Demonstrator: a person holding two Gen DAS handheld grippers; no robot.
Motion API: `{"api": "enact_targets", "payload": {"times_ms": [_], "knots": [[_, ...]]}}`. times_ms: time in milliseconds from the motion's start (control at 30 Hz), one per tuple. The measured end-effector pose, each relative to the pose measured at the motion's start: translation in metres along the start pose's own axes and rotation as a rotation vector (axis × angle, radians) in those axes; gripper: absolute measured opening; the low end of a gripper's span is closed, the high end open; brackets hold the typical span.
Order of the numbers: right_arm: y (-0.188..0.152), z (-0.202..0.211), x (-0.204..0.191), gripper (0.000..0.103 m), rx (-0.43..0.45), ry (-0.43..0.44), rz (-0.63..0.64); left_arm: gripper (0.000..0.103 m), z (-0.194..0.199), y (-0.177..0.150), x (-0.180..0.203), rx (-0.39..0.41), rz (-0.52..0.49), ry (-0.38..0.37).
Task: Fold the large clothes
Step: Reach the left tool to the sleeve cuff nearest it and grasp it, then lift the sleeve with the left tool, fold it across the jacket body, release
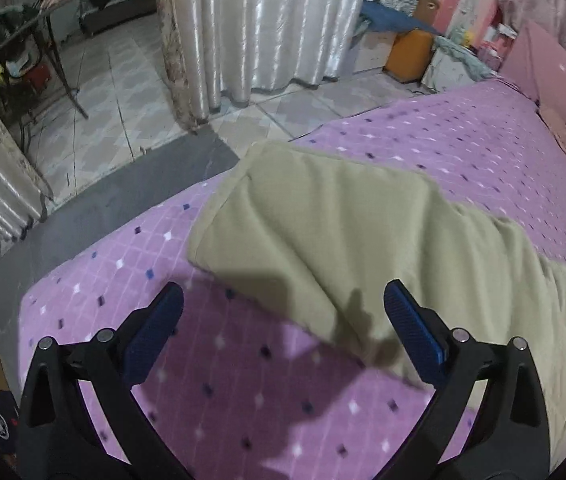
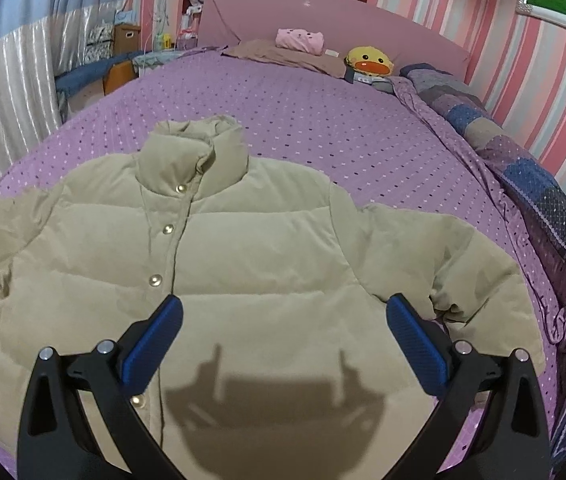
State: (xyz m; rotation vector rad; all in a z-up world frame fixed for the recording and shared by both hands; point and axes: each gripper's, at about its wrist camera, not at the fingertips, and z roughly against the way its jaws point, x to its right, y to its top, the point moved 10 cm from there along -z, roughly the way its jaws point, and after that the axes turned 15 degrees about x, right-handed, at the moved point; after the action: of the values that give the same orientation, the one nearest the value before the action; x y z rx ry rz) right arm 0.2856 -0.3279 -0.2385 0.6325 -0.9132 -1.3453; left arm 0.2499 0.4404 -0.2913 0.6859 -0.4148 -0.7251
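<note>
A beige puffer jacket lies flat and front-up on the purple bedspread, collar toward the headboard, snaps closed, both sleeves spread out. In the left wrist view only its sleeve shows, stretching toward the bed's corner. My left gripper hovers open above the sleeve's lower edge and holds nothing. Over the jacket's lower front, my right gripper stands open and empty, casting a shadow on the fabric.
The bed edge and a grey floor strip lie just beyond the sleeve's cuff. Curtains hang past it. A folded patchwork quilt runs along the bed's right side. Pillows and a yellow duck plush sit by the pink headboard.
</note>
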Motion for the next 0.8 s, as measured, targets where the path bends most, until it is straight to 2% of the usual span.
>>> {"api": "enact_targets", "payload": {"times_ms": [67,133,167,267,333,367,400,433,500,600,700,800], "knots": [[-0.002,-0.002,0.001,0.101,-0.004,-0.007,0.012,0.095,-0.019,-0.002,-0.001,-0.036,0.04,-0.012],[-0.004,-0.005,0.004,0.101,-0.011,-0.013,0.013,0.081,-0.04,-0.005,-0.004,-0.078,0.068,-0.021],[-0.005,-0.006,0.007,0.101,-0.016,-0.016,0.009,0.08,-0.046,-0.006,-0.004,-0.086,0.078,-0.026],[-0.008,-0.009,0.013,0.101,-0.027,-0.016,-0.011,0.066,-0.054,-0.008,0.002,-0.092,0.071,-0.036],[-0.011,-0.011,0.017,0.101,-0.034,-0.011,-0.023,0.033,-0.05,-0.007,0.015,-0.1,0.051,-0.074],[-0.013,-0.013,0.019,0.101,-0.039,-0.006,-0.03,0.027,-0.045,-0.006,0.019,-0.101,0.025,-0.09],[-0.014,-0.015,0.02,0.101,-0.044,0.0,-0.037,0.017,-0.044,-0.004,0.024,-0.101,0.009,-0.1],[-0.015,-0.016,0.021,0.101,-0.046,0.002,-0.041,0.012,-0.042,-0.002,0.029,-0.104,0.001,-0.114],[-0.016,-0.017,0.024,0.101,-0.047,0.01,-0.058,0.007,-0.034,0.001,0.037,-0.111,0.01,-0.155],[-0.014,-0.014,0.031,0.101,-0.036,0.013,-0.077,0.004,-0.017,0.014,0.057,-0.099,0.037,-0.236],[-0.012,-0.012,0.04,0.101,-0.023,0.01,-0.084,0.004,0.017,0.026,0.088,-0.054,-0.007,-0.311],[-0.012,-0.012,0.054,0.101,-0.018,-0.001,-0.094,0.003,0.05,0.028,0.135,-0.028,-0.071,-0.387]]}}
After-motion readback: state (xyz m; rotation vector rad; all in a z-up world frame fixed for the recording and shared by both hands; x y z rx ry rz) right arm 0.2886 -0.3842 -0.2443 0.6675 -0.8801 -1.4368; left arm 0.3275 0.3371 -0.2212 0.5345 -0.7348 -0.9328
